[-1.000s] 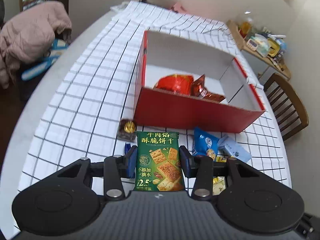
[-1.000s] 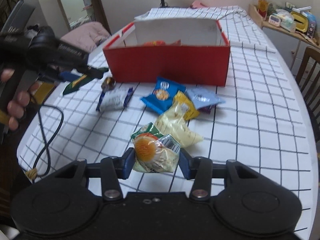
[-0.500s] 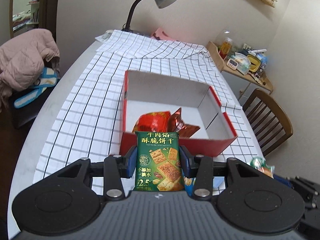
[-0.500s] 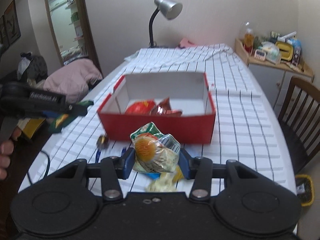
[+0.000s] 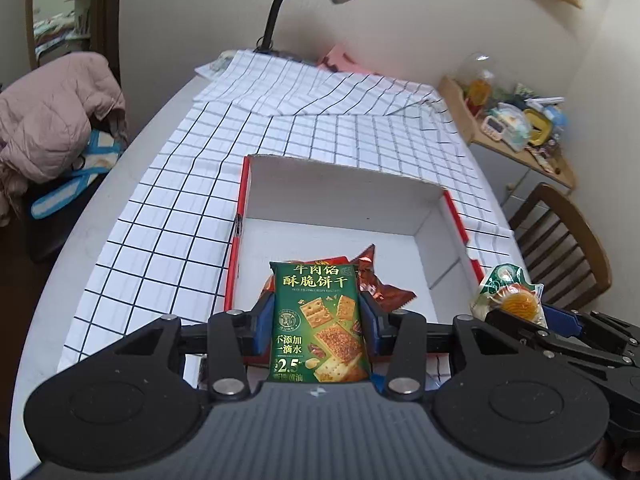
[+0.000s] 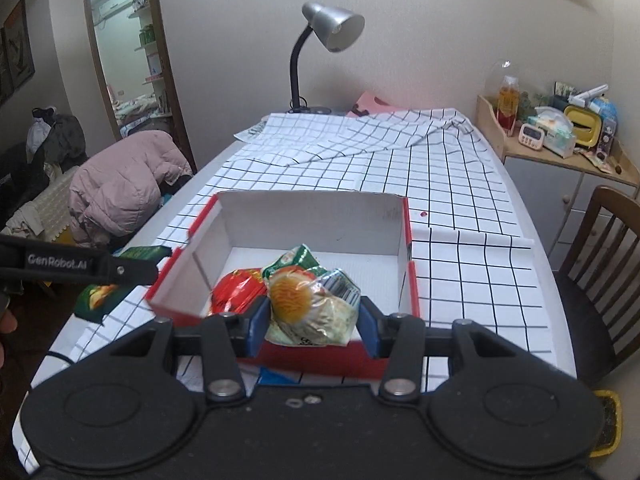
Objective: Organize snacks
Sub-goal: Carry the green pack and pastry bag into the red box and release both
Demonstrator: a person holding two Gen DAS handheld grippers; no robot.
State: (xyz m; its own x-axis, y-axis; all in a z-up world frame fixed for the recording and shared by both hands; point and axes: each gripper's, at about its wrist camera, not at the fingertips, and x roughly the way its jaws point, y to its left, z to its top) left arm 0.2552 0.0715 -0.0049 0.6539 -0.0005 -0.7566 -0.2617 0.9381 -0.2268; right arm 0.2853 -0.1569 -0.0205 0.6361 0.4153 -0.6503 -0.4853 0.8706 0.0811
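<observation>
Gripper pads clamp a snack in each hand above a checked desk: the left gripper (image 5: 318, 330) holds a green cracker packet (image 5: 318, 322) upright between its blue pads, and the right gripper (image 6: 312, 322) is closed on a crumpled clear pouch (image 6: 310, 302) with an orange disc showing through the film. Both loads hang at the near wall of the red box (image 6: 404, 220), the open white-lined carton that appears to be the collecting point. From the left wrist view the cracker packet stands over the box's near left corner, with the right gripper and its pouch (image 5: 508, 296) just beside it at the near right corner. Inside the box, close to the near wall, lie a red foil packet (image 6: 236, 290) and a brown wrapper (image 5: 380, 286); the rest of the white floor is bare. By this evidence the sorting looks partly done: two snacks are in, two more are held at the box but not yet released, and a scrap of blue wrapper (image 6: 276, 376) on the desk below the right gripper suggests more remain outside. Beyond the box the checked cloth (image 6: 460, 168) runs to a silver desk lamp (image 6: 332, 28) at the far end.
</observation>
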